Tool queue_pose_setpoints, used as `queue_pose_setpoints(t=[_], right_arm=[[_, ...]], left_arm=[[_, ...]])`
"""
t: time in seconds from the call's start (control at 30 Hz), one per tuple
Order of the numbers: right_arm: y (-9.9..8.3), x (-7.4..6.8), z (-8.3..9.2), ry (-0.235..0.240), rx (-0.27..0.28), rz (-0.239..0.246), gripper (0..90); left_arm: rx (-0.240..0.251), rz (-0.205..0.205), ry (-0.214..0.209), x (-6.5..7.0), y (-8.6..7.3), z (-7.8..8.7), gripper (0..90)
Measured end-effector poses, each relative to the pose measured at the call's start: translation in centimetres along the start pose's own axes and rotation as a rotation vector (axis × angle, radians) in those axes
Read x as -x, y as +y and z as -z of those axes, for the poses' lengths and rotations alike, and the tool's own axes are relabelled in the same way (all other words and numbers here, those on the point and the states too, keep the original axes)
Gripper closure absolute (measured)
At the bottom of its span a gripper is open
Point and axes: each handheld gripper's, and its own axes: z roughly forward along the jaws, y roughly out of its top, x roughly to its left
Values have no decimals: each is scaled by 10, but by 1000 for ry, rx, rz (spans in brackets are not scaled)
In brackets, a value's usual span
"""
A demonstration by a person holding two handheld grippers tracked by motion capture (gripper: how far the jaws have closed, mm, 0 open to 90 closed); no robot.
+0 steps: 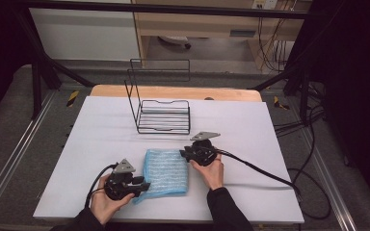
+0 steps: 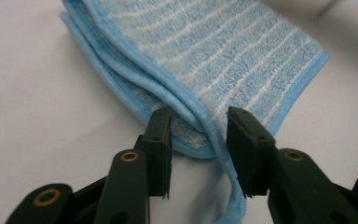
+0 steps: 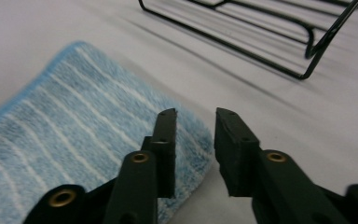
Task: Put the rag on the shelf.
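From the high view, a folded blue cloth [image 1: 166, 172] is lying flat on the desk [image 1: 101, 139] in front of a wire rack [image 1: 164, 115], between the left tool [image 1: 142, 185] and right tool [image 1: 183, 154]. In the left gripper view, spread jaws are straddling the cloth's layered hemmed corner [image 2: 205, 135] without pinching. In the right gripper view, parted jaws are hovering at its far corner [image 3: 191, 140]. It is looking soft, light and limp; gripping all layers at the hems seems best.

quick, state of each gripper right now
left gripper: open, a corner of the folded blue cloth between its jaws, not pinched
right gripper: open, holding nothing, at the cloth's edge
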Motion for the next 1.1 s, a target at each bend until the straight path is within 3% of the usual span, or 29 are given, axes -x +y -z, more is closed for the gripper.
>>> queue_pose_setpoints(t=[0.03,0.07,0.1,0.13,0.17,0.33,0.4,0.53,0.73,0.9,1.1], right_arm=[[1,2,8,13,26,-14,609],[1,2,8,13,26,-14,609],[2,4,19,35,38,-21,510],[1,5,22,40,42,-21,475],[1,5,22,40,42,-21,475],[-10,10,40,76,47,-24,297],[-14,12,44,75,46,-23,227],[-24,15,53,74,30,-7,132],[-34,17,63,75,25,-4,43],[-41,18,70,72,22,-9,27],[-48,18,73,68,37,-22,26]], left_arm=[[7,0,4,-2,0,2,558],[13,3,6,-4,1,4,558],[14,4,10,-7,2,6,489],[21,4,13,-9,2,6,470],[24,0,17,-11,3,7,470],[8,-16,21,-22,9,8,343],[5,-13,0,-25,12,7,289],[10,-28,2,-31,18,9,227],[17,-29,21,-39,30,9,127],[27,-29,41,-44,45,7,93],[43,0,107,-51,62,-3,92]])
